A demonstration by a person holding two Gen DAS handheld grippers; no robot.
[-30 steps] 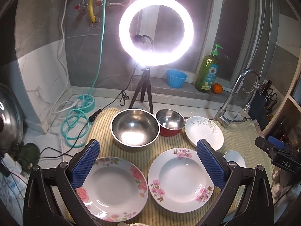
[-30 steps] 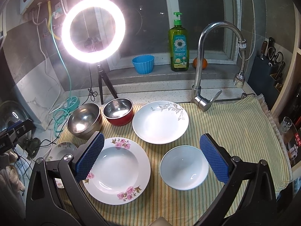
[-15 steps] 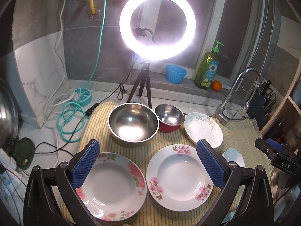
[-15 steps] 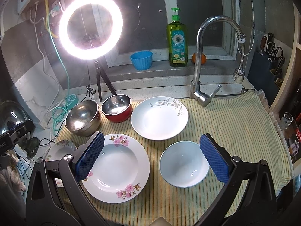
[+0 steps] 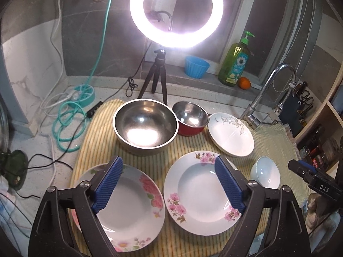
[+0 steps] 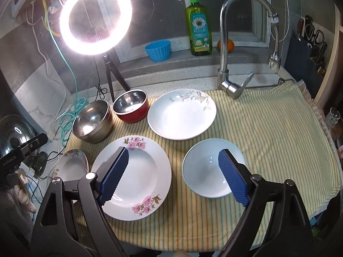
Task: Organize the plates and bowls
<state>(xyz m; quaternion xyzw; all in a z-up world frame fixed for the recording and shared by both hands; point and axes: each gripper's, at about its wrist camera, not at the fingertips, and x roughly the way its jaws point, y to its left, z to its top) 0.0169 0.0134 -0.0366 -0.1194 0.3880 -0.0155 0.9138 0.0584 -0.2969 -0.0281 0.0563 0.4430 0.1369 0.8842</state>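
On a striped yellow cloth [image 5: 100, 137] lie two pink-flowered plates [image 5: 128, 209] [image 5: 201, 192], a leaf-patterned white plate [image 5: 231, 135], a small white bowl [image 5: 265, 175], a large steel bowl [image 5: 145, 126] and a red steel-lined bowl [image 5: 190, 117]. My left gripper [image 5: 169, 184] is open and empty, above the two flowered plates. My right gripper [image 6: 173, 175] is open and empty, above the gap between a flowered plate [image 6: 137, 177] and the white bowl [image 6: 210, 167]. The leaf plate [image 6: 182, 113], red bowl [image 6: 130, 107] and steel bowl [image 6: 92, 122] lie beyond.
A ring light on a tripod [image 5: 175, 10] stands behind the bowls. A tap [image 6: 227, 42] rises at the back right. A blue cup [image 6: 158, 50], a soap bottle [image 6: 199, 27] and an orange [image 6: 229, 45] sit on the sill. Cables [image 5: 68, 117] lie at left.
Both grippers have moved down and forward toward the dishes, which now look larger. Both stay open. No dish has moved.
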